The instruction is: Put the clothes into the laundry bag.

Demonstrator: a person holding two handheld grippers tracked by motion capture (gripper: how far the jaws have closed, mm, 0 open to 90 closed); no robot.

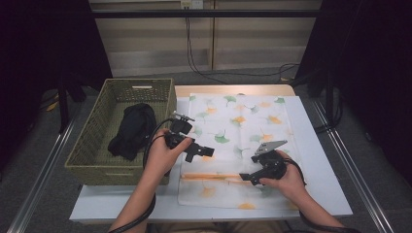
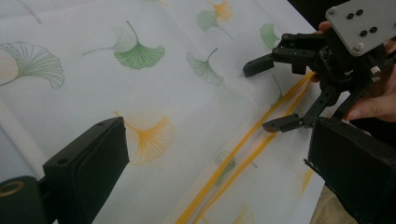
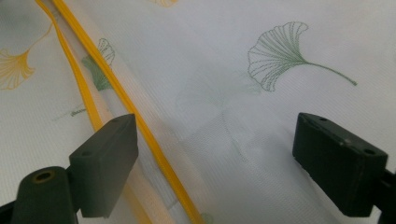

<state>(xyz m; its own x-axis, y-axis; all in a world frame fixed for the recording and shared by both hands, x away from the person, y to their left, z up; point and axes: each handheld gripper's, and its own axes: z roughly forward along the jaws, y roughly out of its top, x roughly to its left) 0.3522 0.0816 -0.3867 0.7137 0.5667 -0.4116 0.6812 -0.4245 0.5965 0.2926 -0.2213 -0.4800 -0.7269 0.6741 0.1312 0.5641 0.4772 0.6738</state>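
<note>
High view: I take the white cloth (image 1: 243, 131) printed with green and orange ginkgo leaves as my landmark; it lies flat across the middle of the desk (image 1: 318, 160), its near part crossed by 2 orange stripes (image 1: 209, 177). My left tongs (image 1: 206, 153) hover over the cloth's left side, near its edge, and my right tongs (image 1: 245, 178) hang low over its near right part, close to the end of the stripes. Just beyond the cloth's left edge stands a woven green basket (image 1: 90, 141) with a dark bundle of fabric (image 1: 133, 128) inside. In the left gripper view the left tongs (image 2: 219, 158) are spread wide above the cloth (image 2: 163, 93) with nothing between them, and farther off the right tongs (image 2: 266, 98) show spread as well, just over the stripes (image 2: 243, 149). In the right gripper view the right tongs (image 3: 215, 158) stand wide apart, empty, with the stripes (image 3: 116, 98) running past the left jaw on the cloth (image 3: 224, 60).
</note>
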